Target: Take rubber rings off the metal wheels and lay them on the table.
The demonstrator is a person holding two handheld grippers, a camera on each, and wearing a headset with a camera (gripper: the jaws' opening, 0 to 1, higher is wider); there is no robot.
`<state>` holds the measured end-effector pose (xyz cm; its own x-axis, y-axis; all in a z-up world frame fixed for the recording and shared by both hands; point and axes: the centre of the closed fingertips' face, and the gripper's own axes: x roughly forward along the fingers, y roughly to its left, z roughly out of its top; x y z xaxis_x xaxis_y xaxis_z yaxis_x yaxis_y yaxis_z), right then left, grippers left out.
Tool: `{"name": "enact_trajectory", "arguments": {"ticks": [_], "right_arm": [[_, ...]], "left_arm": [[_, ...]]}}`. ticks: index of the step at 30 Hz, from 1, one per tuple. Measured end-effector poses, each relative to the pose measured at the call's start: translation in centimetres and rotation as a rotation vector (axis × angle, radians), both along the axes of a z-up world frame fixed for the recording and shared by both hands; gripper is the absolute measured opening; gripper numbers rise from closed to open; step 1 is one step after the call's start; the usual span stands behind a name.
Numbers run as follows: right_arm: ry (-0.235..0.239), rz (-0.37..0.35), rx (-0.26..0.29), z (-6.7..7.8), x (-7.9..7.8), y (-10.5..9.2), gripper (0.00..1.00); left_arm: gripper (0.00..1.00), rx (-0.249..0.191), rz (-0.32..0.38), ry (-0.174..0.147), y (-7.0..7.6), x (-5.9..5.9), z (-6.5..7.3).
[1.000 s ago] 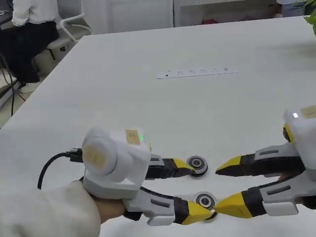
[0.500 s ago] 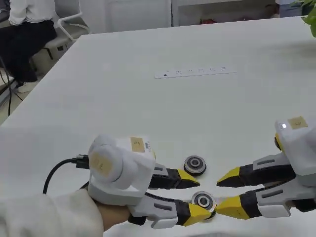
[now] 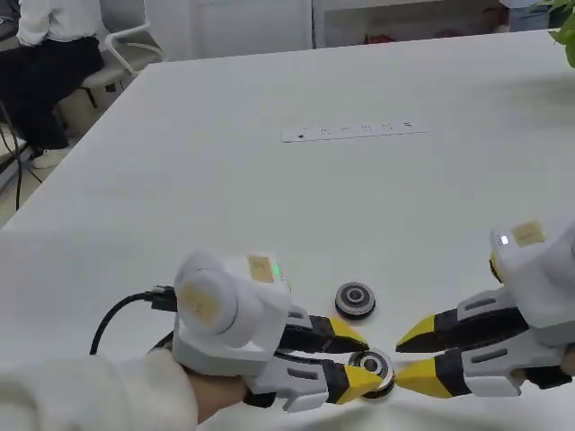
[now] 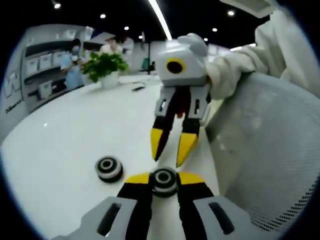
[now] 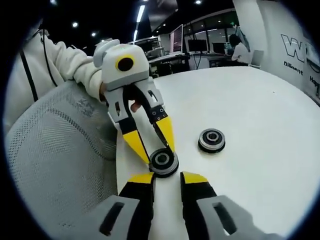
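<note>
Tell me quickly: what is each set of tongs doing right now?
Left tongs: closed on the nearer wheel.
Right tongs: open, holding nothing, tips just short of that wheel.

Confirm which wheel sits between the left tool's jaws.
The near wheel, the one closest to the person: the left tool has a yellow tip on either side of it. The far wheel lies free on the table.

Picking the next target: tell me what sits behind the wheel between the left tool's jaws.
A second wheel lies flat on the table, apart from the near wheel. Its own body covers the table spot beneath it.
</note>
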<state>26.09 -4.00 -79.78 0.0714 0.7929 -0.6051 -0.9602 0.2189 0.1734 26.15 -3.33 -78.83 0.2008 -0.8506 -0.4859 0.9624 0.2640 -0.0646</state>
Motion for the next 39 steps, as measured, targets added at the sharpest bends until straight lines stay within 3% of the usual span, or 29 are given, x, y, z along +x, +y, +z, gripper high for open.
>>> {"name": "enact_trajectory", "arguments": {"ticks": [2, 7, 13, 21, 32, 39], "right_arm": [[-0.001, 0.002, -0.005, -0.2, 0.0, 0.0, 0.16], [-0.001, 0.006, -0.005, -0.3, 0.0, 0.1, 0.16], [-0.005, 0.018, -0.011, -0.4, -0.2, 0.3, 0.15], [-0.002, 0.021, -0.022, -0.9, -0.3, 0.4, 0.14], [0.0, 0.0, -0.042, -1.1, 0.0, 0.2, 0.03], [0.061, -0.061, -0.034, -1.1, 0.4, 0.0, 0.0]], "left_arm": [[0.2, 0.023, 0.011, 0.013, 0.3, 0.0, -0.6], [0.17, 0.025, -0.021, -0.072, -0.2, 0.4, -0.5], [0.17, 0.011, -0.017, -0.065, -0.1, 0.4, -0.6], [0.15, 0.012, -0.044, -0.099, -0.1, 0.1, -0.5], [0.15, 0.006, -0.037, -0.103, 0.1, 0.2, -0.4], [0.14, 0.002, -0.035, -0.103, 0.1, 0.2, -0.4]]}}
